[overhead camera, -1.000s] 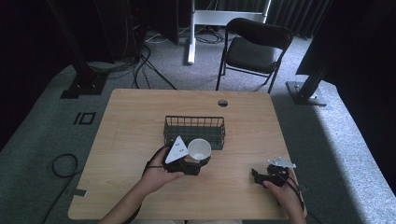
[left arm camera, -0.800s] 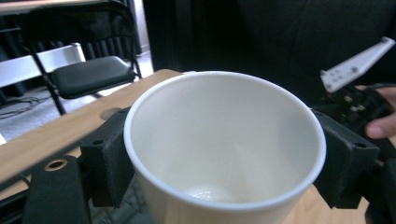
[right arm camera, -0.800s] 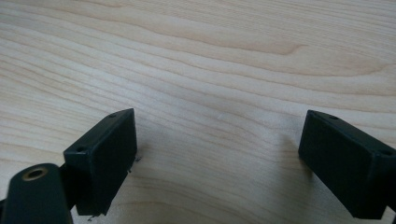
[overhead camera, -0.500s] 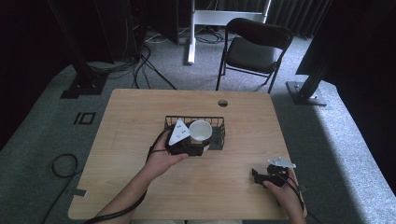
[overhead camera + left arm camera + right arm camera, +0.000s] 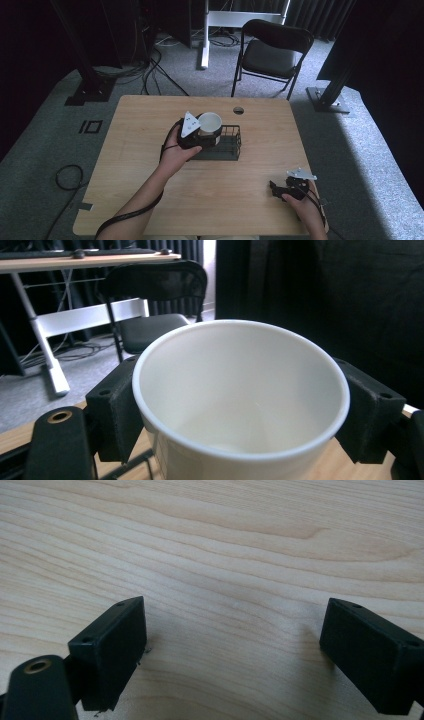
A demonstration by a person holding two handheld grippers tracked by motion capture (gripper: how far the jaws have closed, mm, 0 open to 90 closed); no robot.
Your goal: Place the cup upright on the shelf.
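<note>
A white paper cup hangs upright over the left end of a black wire basket in the middle of the table. My left gripper is shut on the cup; in the left gripper view both black pads press on the sides of the cup, which looks hollow inside. My right gripper rests low on the wood near the table's front right corner. In the right gripper view its fingers stand wide apart with bare wood between them.
The wooden table has a round cable hole behind the basket. A black folding chair stands beyond the far edge. A white desk frame and cables lie on the floor behind.
My left gripper has carried the cup away from me and upward, from in front of the basket to above its left end. The right hand has kept still.
</note>
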